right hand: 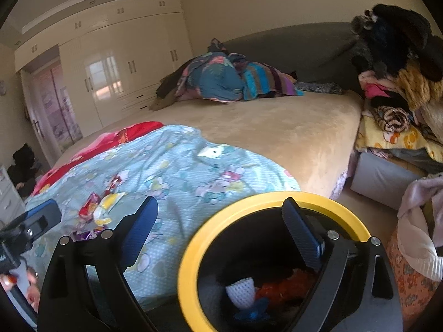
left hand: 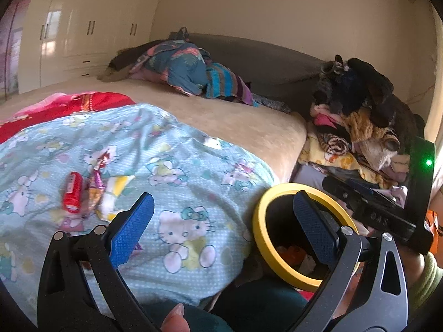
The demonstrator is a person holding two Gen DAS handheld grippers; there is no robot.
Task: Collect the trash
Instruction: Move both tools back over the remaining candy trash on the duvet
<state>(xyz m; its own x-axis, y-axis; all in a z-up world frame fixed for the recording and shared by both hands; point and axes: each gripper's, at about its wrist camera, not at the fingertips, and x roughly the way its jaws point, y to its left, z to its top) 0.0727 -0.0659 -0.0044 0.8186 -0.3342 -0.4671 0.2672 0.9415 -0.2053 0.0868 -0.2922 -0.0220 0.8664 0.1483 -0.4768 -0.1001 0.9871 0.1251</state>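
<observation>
A red wrapped roll [left hand: 72, 193], a purple-orange wrapper [left hand: 97, 182] and a yellow-white wrapper [left hand: 113, 193] lie together on the light blue Hello Kitty blanket [left hand: 177, 171]. My left gripper [left hand: 221, 215] is open and empty, above the blanket to their right. A black bin with a yellow rim [left hand: 259, 238] stands beside the bed with trash inside. My right gripper [right hand: 218, 221] is open and empty above the bin's rim [right hand: 191, 249]; white, orange and blue trash [right hand: 260, 290] lies in it. The wrappers [right hand: 99, 210] show to its left.
A beige bed [right hand: 277, 127] carries a pile of bedding [right hand: 221, 80] at the far end. A heap of clothes [right hand: 401, 83] sits on a grey box to the right. White wardrobes [right hand: 116, 63] line the far wall. A cloth-filled basket [right hand: 415, 249] stands at the right.
</observation>
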